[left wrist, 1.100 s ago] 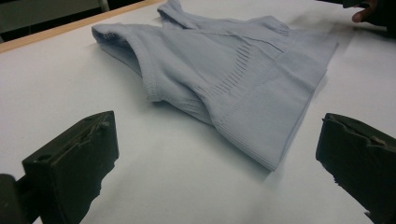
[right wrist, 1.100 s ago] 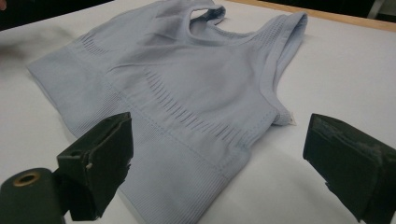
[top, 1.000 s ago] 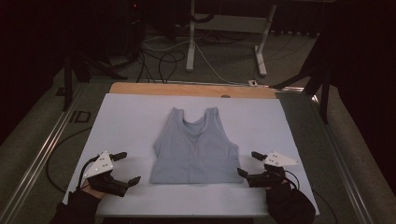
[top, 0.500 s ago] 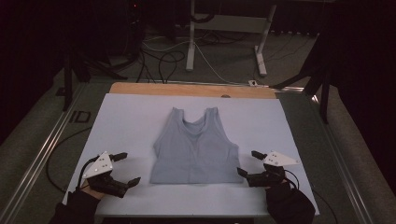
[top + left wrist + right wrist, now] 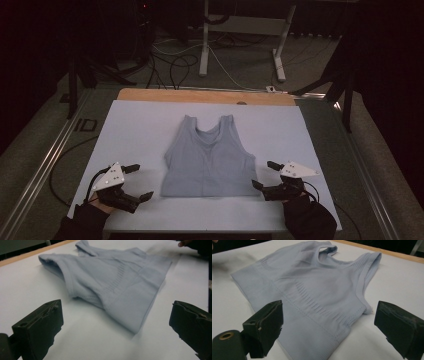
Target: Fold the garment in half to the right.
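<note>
Just one tank top [image 5: 207, 159] lies between two gaping tongs: left tongs [image 5: 138, 182], right tongs [image 5: 264, 175].

No words, brands or numbers can be read anywhere. The pale blue top [image 5: 207, 157] carries only ribbed knit bands (no print or tag). A small dark square mark [image 5: 86, 124] sits at the table's far left edge, perhaps a sign, too dim to read.

I hold my left gripper [image 5: 136, 182] and right gripper [image 5: 265, 174] low, jaws spread wide, both angled inward toward each other.
</note>
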`<state>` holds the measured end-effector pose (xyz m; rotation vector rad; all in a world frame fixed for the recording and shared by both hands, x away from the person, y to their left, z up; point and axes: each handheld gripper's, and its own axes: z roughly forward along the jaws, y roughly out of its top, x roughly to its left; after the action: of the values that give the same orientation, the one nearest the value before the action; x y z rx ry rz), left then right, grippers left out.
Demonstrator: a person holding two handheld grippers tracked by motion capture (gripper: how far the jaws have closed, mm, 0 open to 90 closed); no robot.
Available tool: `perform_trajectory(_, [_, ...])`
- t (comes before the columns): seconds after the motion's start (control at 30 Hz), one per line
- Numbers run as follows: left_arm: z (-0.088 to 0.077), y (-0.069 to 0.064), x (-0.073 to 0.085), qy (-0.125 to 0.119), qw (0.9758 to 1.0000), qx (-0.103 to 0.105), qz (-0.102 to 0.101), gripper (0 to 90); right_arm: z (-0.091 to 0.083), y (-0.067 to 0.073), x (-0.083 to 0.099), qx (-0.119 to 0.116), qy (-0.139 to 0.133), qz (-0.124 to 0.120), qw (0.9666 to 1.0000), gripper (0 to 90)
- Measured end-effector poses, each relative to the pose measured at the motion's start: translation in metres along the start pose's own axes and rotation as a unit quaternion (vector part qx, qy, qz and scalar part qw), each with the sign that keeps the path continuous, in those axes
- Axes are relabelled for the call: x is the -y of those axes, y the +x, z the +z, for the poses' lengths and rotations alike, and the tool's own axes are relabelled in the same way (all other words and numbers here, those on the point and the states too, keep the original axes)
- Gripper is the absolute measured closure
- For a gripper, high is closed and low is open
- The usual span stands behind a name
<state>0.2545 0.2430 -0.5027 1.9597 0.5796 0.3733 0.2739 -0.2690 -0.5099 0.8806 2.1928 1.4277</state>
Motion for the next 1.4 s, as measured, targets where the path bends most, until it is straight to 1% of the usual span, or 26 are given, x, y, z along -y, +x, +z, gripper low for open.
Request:
perform_trajectory(0.07, [0.001,-0.001,-0.002,0.002,1.0000,0.002,0.003,0.3,0.000,0.002,-0.003,0.004,0.007,-0.006,0.9999,8.6])
perform_trajectory(0.2, [0.003,-0.001,-0.006,0.006,0.9999,0.011,0.002,0.3,0.000,0.007,-0.012,-0.004,-0.003,-0.008,1.0000,8.6])
perform_trajectory(0.23, [0.003,-0.001,-0.007,0.007,0.9999,0.011,0.001,0.3,0.001,0.008,-0.014,-0.008,-0.005,-0.005,0.9999,8.6])
perform_trajectory(0.27, [0.004,-0.001,-0.008,0.007,0.9999,0.010,0.005,0.3,0.002,0.010,-0.016,-0.010,-0.008,-0.006,0.9999,8.6])
perform_trajectory(0.3, [0.004,-0.001,-0.009,0.007,0.9999,0.013,0.002,0.3,0.002,0.010,-0.019,-0.011,-0.008,-0.007,0.9999,8.6])
perform_trajectory(0.4, [0.005,-0.002,-0.014,0.008,0.9998,0.016,0.005,0.3,0.003,0.010,-0.027,-0.013,-0.013,-0.005,0.9998,8.6])
perform_trajectory(0.5, [0.005,-0.002,-0.020,0.010,0.9997,0.022,0.008,0.3,0.006,0.009,-0.039,-0.005,-0.009,-0.028,0.9996,8.6])
perform_trajectory(0.57, [0.005,-0.004,-0.024,0.015,0.9996,0.023,0.010,0.3,0.008,0.008,-0.047,-0.004,-0.010,-0.029,0.9995,8.6])
perform_trajectory(0.7, [0.006,-0.006,-0.030,0.014,0.9994,0.030,0.011,0.3,0.015,0.007,-0.062,-0.014,-0.015,-0.037,0.9991,8.7])
perform_trajectory(0.73, [0.007,-0.006,-0.032,0.016,0.9993,0.031,0.012,0.3,0.018,0.007,-0.065,-0.019,-0.019,-0.033,0.9991,8.7])
perform_trajectory(0.8, [0.008,-0.008,-0.034,0.021,0.9992,0.028,0.018,0.3,0.024,0.008,-0.071,-0.023,-0.020,-0.036,0.9989,8.7])
perform_trajectory(0.97, [0.012,-0.010,-0.039,0.026,0.9990,0.031,0.019,0.3,0.040,0.011,-0.085,-0.032,-0.014,-0.051,0.9981,8.7])
perform_trajectory(1.07, [0.014,-0.011,-0.040,0.030,0.9989,0.032,0.017,0.3,0.050,0.012,-0.095,-0.037,-0.016,-0.060,0.9974,8.7])
perform_trajectory(1.13, [0.015,-0.013,-0.041,0.033,0.9989,0.024,0.021,0.3,0.056,0.012,-0.101,-0.040,-0.013,-0.062,0.9972,8.7])
perform_trajectory(1.2, [0.017,-0.013,-0.042,0.035,0.9990,0.020,0.017,0.3,0.063,0.011,-0.108,-0.043,-0.014,-0.071,0.9965,8.7])
perform_trajectory(1.23, [0.018,-0.013,-0.042,0.039,0.9989,0.020,0.015,0.3,0.066,0.011,-0.111,-0.044,-0.014,-0.072,0.9963,8.7])
perform_trajectory(1.3, [0.020,-0.014,-0.042,0.042,0.9989,0.013,0.017,0.3,0.072,0.010,-0.117,-0.048,-0.016,-0.070,0.9962,8.7])
perform_trajectory(1.37, [0.021,-0.015,-0.043,0.044,0.9988,0.015,0.017,0.3,0.080,0.010,-0.122,-0.052,-0.016,-0.075,0.9957,8.7])
perform_trajectory(1.4, [0.021,-0.015,-0.044,0.047,0.9987,0.010,0.018,0.3,0.083,0.010,-0.125,-0.053,-0.014,-0.075,0.9957,8.7])
